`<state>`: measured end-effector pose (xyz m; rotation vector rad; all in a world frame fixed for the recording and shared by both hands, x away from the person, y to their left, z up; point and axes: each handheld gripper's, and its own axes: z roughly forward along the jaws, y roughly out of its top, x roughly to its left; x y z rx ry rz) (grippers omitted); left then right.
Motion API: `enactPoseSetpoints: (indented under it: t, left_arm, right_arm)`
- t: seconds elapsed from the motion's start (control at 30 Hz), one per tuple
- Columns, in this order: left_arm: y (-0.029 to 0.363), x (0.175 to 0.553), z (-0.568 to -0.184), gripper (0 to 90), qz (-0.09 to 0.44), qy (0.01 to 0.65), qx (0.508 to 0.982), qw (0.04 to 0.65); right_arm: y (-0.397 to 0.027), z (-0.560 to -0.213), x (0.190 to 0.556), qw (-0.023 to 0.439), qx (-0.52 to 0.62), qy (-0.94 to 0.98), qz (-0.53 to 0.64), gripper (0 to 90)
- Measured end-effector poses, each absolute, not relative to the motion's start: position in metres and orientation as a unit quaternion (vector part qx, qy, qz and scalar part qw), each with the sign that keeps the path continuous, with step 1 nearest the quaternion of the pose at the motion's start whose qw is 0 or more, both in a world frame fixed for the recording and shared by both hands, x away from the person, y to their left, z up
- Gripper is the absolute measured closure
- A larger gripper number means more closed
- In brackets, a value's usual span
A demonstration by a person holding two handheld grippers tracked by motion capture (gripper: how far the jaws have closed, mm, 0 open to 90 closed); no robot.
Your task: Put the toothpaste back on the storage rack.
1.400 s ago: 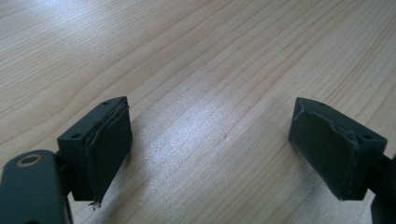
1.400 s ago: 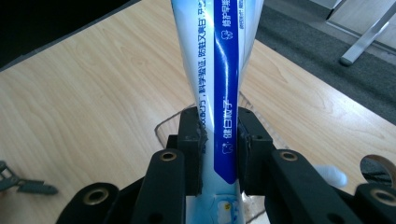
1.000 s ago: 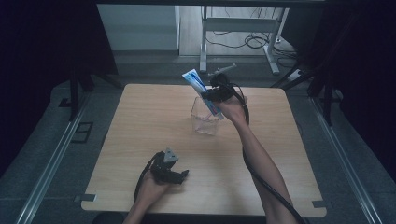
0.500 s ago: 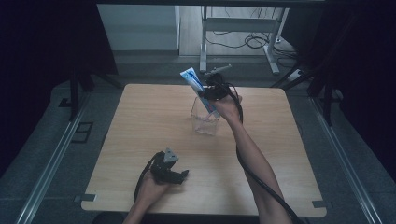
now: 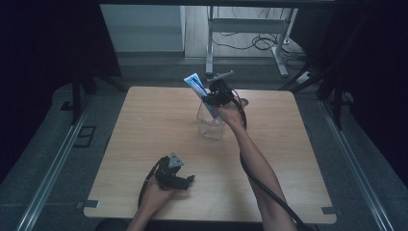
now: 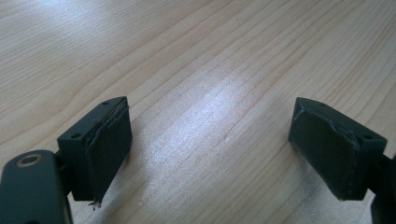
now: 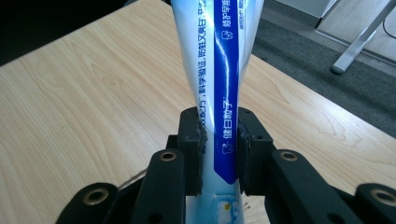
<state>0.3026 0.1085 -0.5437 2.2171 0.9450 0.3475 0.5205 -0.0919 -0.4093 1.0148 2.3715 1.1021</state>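
The right tongs [image 7: 218,140] are clamped on a blue-and-white toothpaste tube [image 7: 219,70], the two pads pressing its flattened body from either side. In the high view the tube [image 5: 197,86] slants up and to the left from the right tongs [image 5: 215,98], held over a clear plastic cup [image 5: 210,122] that stands on the wooden bench [image 5: 144,125]; its lower end sits at the cup's mouth. The left tongs [image 6: 210,149] rest low over bare bench near the front edge, jaws wide apart with nothing between them, well away from the cup.
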Motion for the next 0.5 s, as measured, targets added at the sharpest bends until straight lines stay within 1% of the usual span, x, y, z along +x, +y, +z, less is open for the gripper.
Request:
enactPoseSetpoints:
  t: [0.5]
  left_arm:
    - [0.109, 0.303, -0.544, 13.4, 0.134, 0.362, 0.856, 0.345]
  right_arm:
    - [-0.098, -0.426, 0.518, 0.157, 0.359, 0.835, 0.385, 73.8]
